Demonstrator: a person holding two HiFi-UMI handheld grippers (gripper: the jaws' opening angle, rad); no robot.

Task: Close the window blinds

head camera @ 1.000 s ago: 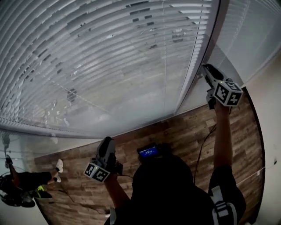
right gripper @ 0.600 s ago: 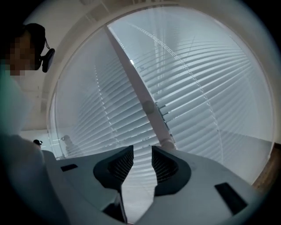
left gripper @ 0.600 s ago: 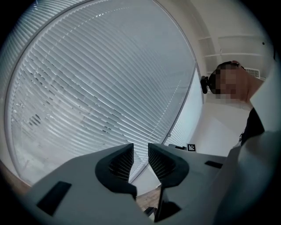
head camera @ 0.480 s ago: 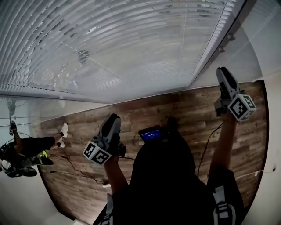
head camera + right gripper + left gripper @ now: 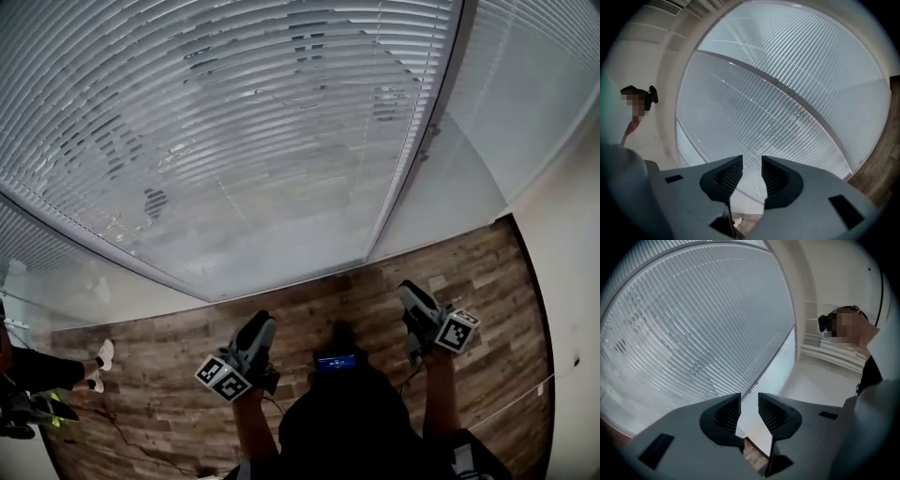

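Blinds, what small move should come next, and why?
Probably lift the right tongs toward the dark post beside the blinds: outdoor shapes show through the slats, and it and the left tongs hang open, empty, short of the window.

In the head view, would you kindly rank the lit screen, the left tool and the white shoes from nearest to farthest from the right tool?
1. The lit screen, just lower left of the right tool.
2. The left tool, farther left.
3. The white shoes, at the far left edge.
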